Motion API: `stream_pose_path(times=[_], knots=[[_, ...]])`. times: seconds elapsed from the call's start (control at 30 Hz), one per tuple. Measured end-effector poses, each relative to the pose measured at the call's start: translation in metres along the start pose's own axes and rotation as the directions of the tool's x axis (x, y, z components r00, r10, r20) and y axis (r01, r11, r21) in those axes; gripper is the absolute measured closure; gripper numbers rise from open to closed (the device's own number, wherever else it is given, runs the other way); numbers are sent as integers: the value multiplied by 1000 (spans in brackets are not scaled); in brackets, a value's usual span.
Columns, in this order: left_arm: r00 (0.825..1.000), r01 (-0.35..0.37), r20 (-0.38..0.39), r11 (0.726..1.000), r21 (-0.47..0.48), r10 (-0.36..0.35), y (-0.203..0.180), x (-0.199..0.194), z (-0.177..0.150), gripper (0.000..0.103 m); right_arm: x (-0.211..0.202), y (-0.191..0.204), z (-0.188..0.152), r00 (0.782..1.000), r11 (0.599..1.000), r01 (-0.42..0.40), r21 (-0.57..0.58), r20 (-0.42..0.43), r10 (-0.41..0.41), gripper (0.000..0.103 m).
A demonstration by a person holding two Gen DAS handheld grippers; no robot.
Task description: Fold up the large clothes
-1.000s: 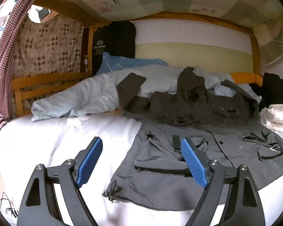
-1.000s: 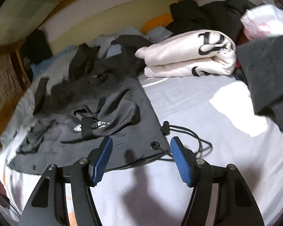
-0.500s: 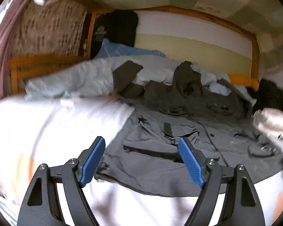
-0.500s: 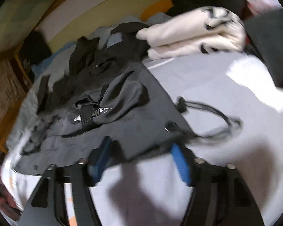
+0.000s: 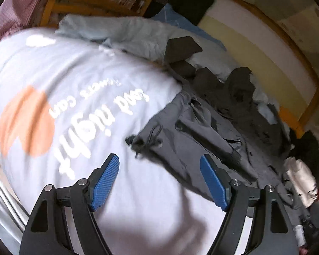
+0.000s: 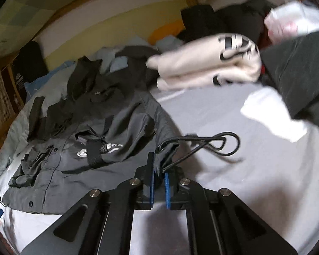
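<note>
The grey jacket (image 6: 74,153) is spread on the printed bedsheet (image 5: 53,74). Its hem corner beside the drawcord (image 6: 212,142) is being clamped by the right gripper (image 6: 158,182), whose jaws are closing on the cloth. The left gripper (image 5: 159,182) is held apart and narrowing, with nothing between its pads, short of the opposite corner. The drawcord could be caught with the hem, so the fold might drag crooked. One jacket, one folded cream garment (image 6: 206,63) and two grippers are counted.
</note>
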State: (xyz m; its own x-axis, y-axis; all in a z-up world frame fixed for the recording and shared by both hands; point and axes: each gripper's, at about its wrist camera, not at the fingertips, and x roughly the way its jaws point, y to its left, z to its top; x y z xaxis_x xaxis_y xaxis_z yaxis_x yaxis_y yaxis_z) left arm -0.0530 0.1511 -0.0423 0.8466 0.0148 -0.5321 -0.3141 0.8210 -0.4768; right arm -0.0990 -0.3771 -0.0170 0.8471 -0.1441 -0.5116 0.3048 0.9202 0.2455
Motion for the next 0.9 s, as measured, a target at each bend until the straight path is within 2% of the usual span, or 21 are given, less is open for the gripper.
stream_pose_path(times=[0.07, 0.1, 0.13, 0.17, 0.2, 0.23, 0.27, 0.3, 0.33, 0.4, 0.43, 0.5, 0.57, 0.6, 0.67, 0.7, 0.77, 0.83, 0.9], knots=[[997, 57, -47, 998, 1, -56, -3, 8, 1, 26, -1, 3, 0, 1000, 1000, 14, -12, -4, -14, 95], [992, 94, -89, 996, 7, -93, -4, 16, 2, 26, 2, 3, -2, 1000, 999, 26, -24, -16, -26, 95], [979, 151, -138, 989, -5, -150, -5, 28, 2, 27, 3, 3, -5, 999, 999, 34, -31, -23, -35, 95], [974, 170, -149, 985, -15, -170, -5, 35, 3, 28, 6, 3, -8, 998, 998, 44, -39, -36, -45, 95], [979, 160, -125, 987, -5, -159, -7, 38, 6, 39, 9, 2, -10, 998, 998, 47, -44, -46, -50, 95], [981, 153, -118, 988, 3, -152, -9, 43, 9, 57, 12, 1, -11, 997, 998, 50, -46, -52, -52, 95], [982, 148, -117, 989, -1, -148, -8, 51, 12, 66, 15, -1, -11, 997, 998, 49, -37, -54, -51, 95], [984, 134, -113, 991, -13, -135, -6, 58, 14, 92, 18, -4, -9, 998, 999, 36, -19, -56, -37, 94], [984, 130, -116, 991, -39, -134, -1, 65, 15, 96, 24, -7, -7, 998, 1000, 20, 5, -67, -20, 94], [980, 159, -109, 983, -91, -169, 4, 63, 17, 98, 34, -13, -1, 997, 999, -14, 52, -79, 18, 94], [981, 164, -90, 983, -83, -171, 1, 56, 18, 98, 36, -14, 3, 997, 997, -25, 69, -77, 31, 94], [991, 133, -34, 991, 13, -133, -15, 38, 23, 99, 26, -4, 8, 999, 1000, -2, 21, -39, 3, 95], [994, 87, 58, 990, 109, -93, -34, 10, 31, 99, 0, 13, 12, 998, 998, 18, -65, 57, -14, 96], [993, 67, 89, 990, 128, -79, -40, -7, 36, 99, -18, 19, 15, 993, 996, -24, -82, 109, 33, 96], [983, 147, 97, 985, 93, -155, -39, -35, 49, 100, -54, 25, 23, 974, 988, -122, -93, 178, 137, 96], [977, 173, 112, 981, 86, -182, -38, -53, 55, 100, -71, 28, 27, 966, 985, -134, -108, 207, 154, 96], [968, 160, 178, 980, 121, -180, -38, -90, 62, 100, -103, 33, 30, 953, 985, -94, -147, 273, 132, 96], [962, 138, 213, 978, 159, -170, -39, -113, 66, 99, -124, 28, 33, 945, 988, -94, -126, 300, 128, 96], [970, 113, 194, 977, 178, -148, -40, -118, 70, 99, -129, 22, 35, 949, 990, -106, -98, 287, 130, 96]])
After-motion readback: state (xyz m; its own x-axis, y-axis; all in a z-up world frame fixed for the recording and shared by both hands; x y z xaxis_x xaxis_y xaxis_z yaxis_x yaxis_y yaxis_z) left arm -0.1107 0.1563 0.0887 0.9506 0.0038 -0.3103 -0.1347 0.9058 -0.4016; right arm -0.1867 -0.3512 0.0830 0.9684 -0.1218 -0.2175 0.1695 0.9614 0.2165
